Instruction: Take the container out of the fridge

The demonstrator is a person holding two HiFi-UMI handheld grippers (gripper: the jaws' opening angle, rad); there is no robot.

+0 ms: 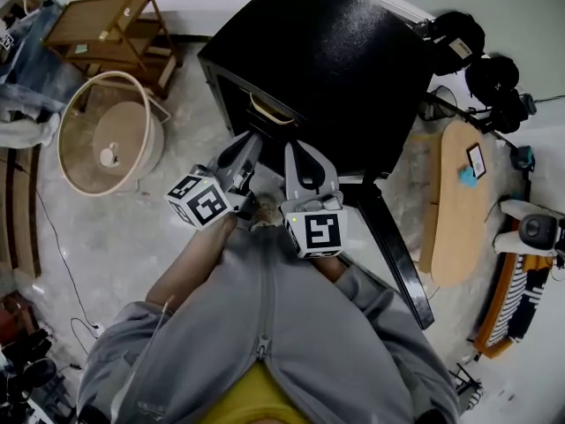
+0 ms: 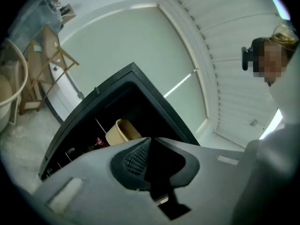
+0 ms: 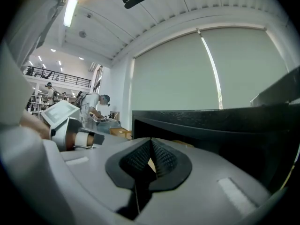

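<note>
both grippers closed and empty, just short of the open fridge

nearest, the left gripper point(image 1: 251, 145) and right gripper point(image 1: 299, 154) sit side by side, each with jaws pressed together on nothing. just beyond their tips, inside the black fridge point(image 1: 335, 51), the tan container point(image 1: 268, 111) sits on a shelf, its long side seemingly across the opening. it lies almost dead ahead of the left gripper, slightly left of the right's line; the left looks nearer.

The pale marbled floor point(image 1: 115, 228) carries the black fridge point(image 1: 327, 51), a round woven basket point(image 1: 106, 135), a wooden rack point(image 1: 115, 29) and a low oval table point(image 1: 459, 210). Inside the fridge, the beige container point(image 2: 121, 131) apparently rests on a shelf.
</note>
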